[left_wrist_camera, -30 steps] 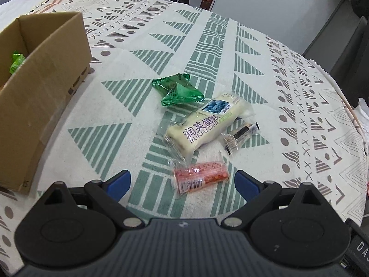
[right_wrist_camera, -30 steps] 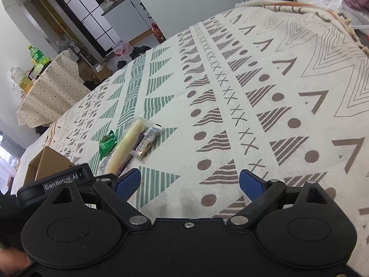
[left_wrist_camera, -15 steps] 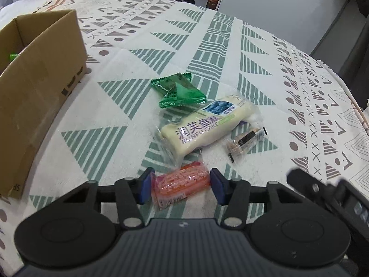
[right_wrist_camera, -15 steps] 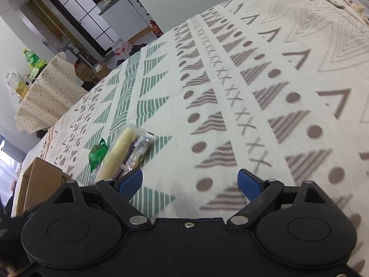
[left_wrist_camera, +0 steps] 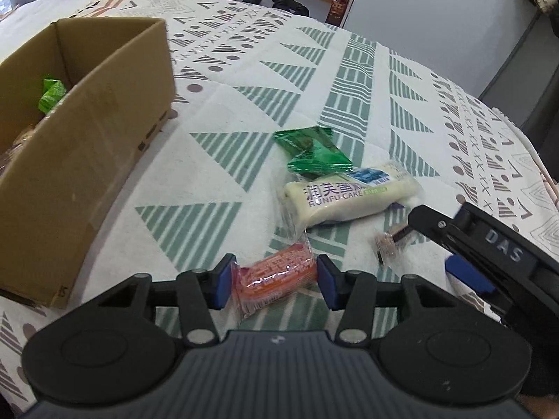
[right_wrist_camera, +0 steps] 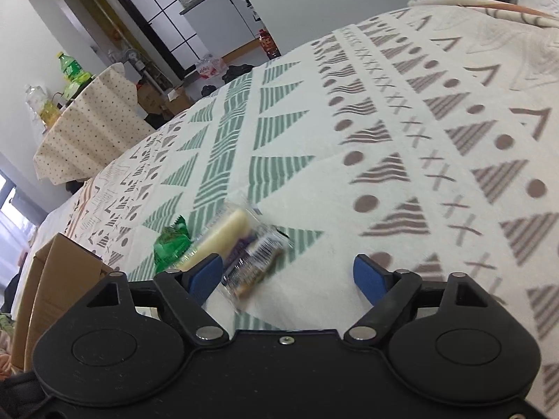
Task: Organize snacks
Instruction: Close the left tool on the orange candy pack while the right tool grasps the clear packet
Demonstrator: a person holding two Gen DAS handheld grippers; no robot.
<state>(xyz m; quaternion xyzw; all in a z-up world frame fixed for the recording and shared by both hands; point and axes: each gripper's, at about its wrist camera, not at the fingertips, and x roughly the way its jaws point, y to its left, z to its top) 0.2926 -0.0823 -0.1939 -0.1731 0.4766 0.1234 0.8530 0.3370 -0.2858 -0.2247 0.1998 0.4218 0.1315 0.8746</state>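
The red snack packet (left_wrist_camera: 276,276) is clamped between the blue pads (left_wrist_camera: 223,281) of the left gripper (left_wrist_camera: 274,281), low over the patterned tablecloth (left_wrist_camera: 216,160). The cardboard box (left_wrist_camera: 80,160) is placed to the left of this gripper, well apart from it; a green wrapper (left_wrist_camera: 51,95) is seen inside the box.

Three snacks are left on the cloth beyond the clamped packet: a green packet (left_wrist_camera: 312,153), a white cake bar (left_wrist_camera: 349,197) touching it, and a small clear-wrapped dark bar (left_wrist_camera: 391,242) just beside the cake bar.

The jaws of the right gripper (right_wrist_camera: 288,276) are closing. The small dark bar (right_wrist_camera: 255,265) is located between them, just beside the left pad (right_wrist_camera: 206,274); the right pad (right_wrist_camera: 367,276) is kept apart from it. No contact is shown, and this view is blurred by motion.
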